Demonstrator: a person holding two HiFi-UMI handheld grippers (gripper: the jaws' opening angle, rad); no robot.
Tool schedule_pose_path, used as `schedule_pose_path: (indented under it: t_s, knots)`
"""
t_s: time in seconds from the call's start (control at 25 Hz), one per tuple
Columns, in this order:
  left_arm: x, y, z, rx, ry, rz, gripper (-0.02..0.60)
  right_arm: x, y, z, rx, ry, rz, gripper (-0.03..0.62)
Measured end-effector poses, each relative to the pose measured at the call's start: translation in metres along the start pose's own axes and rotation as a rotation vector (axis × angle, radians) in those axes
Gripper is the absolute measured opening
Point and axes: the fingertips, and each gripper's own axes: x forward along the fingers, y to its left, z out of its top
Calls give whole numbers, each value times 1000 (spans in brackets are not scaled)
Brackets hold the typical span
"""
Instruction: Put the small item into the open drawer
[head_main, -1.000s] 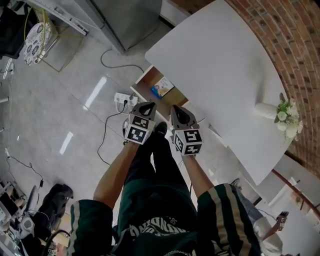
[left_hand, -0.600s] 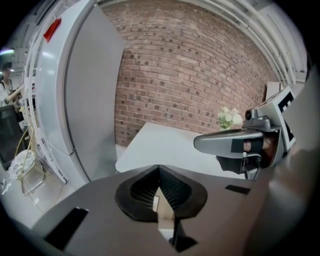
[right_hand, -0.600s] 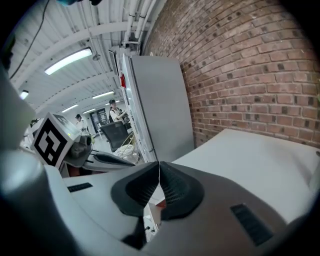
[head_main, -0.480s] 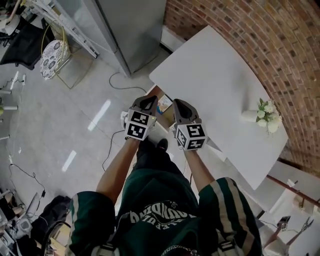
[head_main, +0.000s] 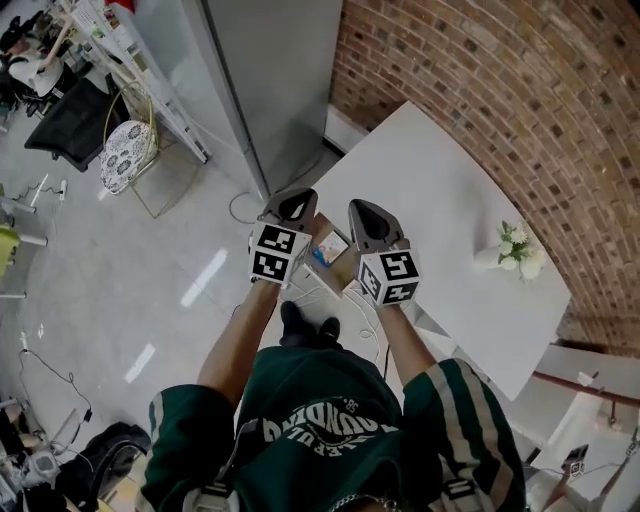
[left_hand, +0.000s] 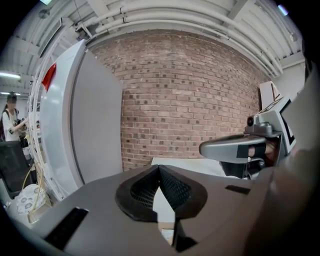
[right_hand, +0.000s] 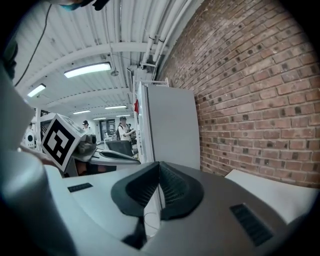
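Observation:
An open wooden drawer juts out from under the white table. In it lies a small blue-and-white packet. My left gripper hovers just left of the drawer and my right gripper just right of it, both held above it. In the left gripper view the left gripper is shut with nothing between its jaws. In the right gripper view the right gripper is likewise shut and empty. Each gripper view shows the other gripper beside it: the right gripper and the left gripper.
A tall grey cabinet stands left of the table against the brick wall. A white vase of flowers sits on the table's far right. Cables trail on the floor, and a chair and stool stand at far left.
The view has swung up toward the wall and both grippers have come forward over the drawer. The drawer now lies between them. Both stay shut.

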Motion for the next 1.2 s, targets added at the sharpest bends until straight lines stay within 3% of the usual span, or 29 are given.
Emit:
schedule_pose_path:
  t_s: [0.24, 1.2]
  knots:
    - [-13, 1, 26, 37, -46, -7, 15, -4, 1, 22, -7, -42, -17, 25]
    - [-15, 5, 17, 50, -59, -74, 15, -3, 14, 9, 2, -24, -53, 25]
